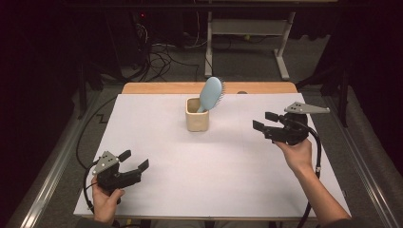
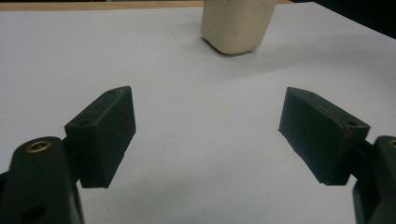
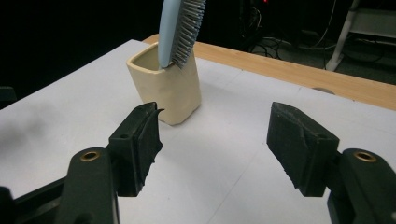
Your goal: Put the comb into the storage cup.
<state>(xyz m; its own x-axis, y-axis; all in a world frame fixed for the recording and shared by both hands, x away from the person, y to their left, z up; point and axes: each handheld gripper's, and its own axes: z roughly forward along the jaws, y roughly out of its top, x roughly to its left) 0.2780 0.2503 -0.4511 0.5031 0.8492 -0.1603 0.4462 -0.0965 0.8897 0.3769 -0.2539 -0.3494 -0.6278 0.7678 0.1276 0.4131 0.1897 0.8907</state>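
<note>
Now holding both tongs wide open, with nothing between the jaws. Left gripper low near the front left corner of the white table, well apart from the cup. Right gripper up off the table on the right side, jaws pointing left toward the cup, near it but not touching. Seen from the right gripper, cup just past the left jaw, a bit to the left. Blue hairbrush standing in the cup, handle down inside, bristle head sticking up and leaning toward the right rim. Looks like the brush is the thing to grab next, and the right gripper is the nearer one. To do it well: go in slow, come at the brush above the rim, pinch the flat head or neck from both sides, not the bristles. Then lift straight up so the cup does not tip or slide. Could hold the cup steady with the left gripper if needed.
</note>
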